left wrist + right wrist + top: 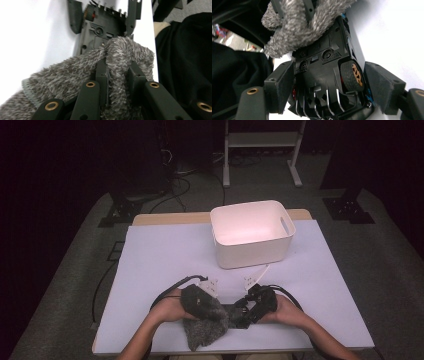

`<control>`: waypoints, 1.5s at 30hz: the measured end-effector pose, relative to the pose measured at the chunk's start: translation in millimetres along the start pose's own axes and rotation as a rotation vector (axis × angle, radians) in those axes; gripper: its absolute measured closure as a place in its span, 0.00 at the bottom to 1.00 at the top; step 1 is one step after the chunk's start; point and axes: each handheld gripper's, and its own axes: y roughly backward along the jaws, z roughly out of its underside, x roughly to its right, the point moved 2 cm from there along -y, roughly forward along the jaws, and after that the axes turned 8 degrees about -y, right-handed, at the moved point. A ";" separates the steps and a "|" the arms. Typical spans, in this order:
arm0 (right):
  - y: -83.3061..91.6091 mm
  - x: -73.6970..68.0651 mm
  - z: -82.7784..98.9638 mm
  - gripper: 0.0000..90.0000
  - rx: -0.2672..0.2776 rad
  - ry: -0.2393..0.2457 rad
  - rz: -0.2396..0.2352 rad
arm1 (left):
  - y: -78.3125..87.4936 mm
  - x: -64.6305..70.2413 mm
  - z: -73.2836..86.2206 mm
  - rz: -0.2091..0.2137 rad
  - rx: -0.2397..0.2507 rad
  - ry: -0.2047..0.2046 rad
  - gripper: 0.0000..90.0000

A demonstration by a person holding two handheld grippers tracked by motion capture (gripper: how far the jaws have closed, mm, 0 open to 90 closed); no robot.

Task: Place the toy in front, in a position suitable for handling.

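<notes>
Grey fuzzy cloth (206, 326) lies at the near edge of the white table (150, 260), well in front of the white bin (252, 232), as a person works with two hand-held grippers. Left of the bin's near side, the left gripper (210, 307) is clenched on a fold of the cloth, its pads (102, 72) pinching the pile. To its right, the right gripper (239, 312) straddles an upturned black toy car (327, 82), whose orange-rimmed wheel (352, 75) sits beside one pad; the jaws frame the chassis without visibly pressing it. The cloth rests against the car's underside.
</notes>
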 end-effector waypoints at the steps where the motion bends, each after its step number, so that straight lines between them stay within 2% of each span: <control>1: -0.1 -1.0 0.7 0.28 0.006 0.008 0.005 | 2.5 -2.1 -1.0 -0.006 0.003 -0.003 0.83; 6: 0.4 -7.8 1.8 0.29 0.018 0.046 0.039 | 16.0 -11.5 -8.0 -0.052 0.034 0.027 0.83; 10: 0.9 -19.8 3.3 0.29 0.032 0.149 0.111 | 21.0 -21.6 -11.3 -0.059 0.049 0.066 0.81; 12: 1.0 -28.1 5.8 0.29 0.049 0.205 0.154 | 20.1 -25.0 -11.6 -0.050 0.045 0.076 0.81; 15: 0.5 -38.0 11.1 0.30 0.080 0.293 0.221 | 13.8 -25.1 -11.1 -0.013 0.033 0.084 0.81; 17: -0.2 -43.0 13.2 0.29 0.090 0.318 0.250 | 9.0 -22.9 -10.1 0.024 0.034 0.089 0.81; 21: -0.2 -44.8 13.1 0.30 0.092 0.313 0.263 | 6.4 -18.9 -7.4 0.037 0.044 0.083 0.82; 25: 4.4 -43.5 11.2 0.33 0.093 0.293 0.227 | 8.4 -15.0 -7.7 0.040 0.046 0.065 0.82; 29: 5.8 -39.2 11.3 0.27 0.071 0.242 0.206 | 11.5 -7.0 -9.1 0.036 0.052 0.038 0.82; 33: 2.1 -38.1 13.0 0.27 0.040 0.212 0.171 | 15.7 3.8 -8.2 0.065 0.080 0.014 0.83; 37: -4.7 -43.4 15.9 0.35 0.008 0.227 0.148 | 17.1 14.0 -6.9 0.086 0.102 0.001 0.83; 41: -12.3 -48.1 20.3 0.55 -0.018 0.253 0.136 | 17.4 19.2 -7.5 0.083 0.098 -0.016 0.83; 42: -13.6 -49.2 21.2 0.60 -0.024 0.257 0.117 | 17.5 20.0 -7.9 0.086 0.097 -0.020 0.84; 45: -14.0 -52.1 23.6 0.62 -0.004 0.288 0.138 | 18.4 21.2 -10.3 0.081 0.093 -0.031 0.85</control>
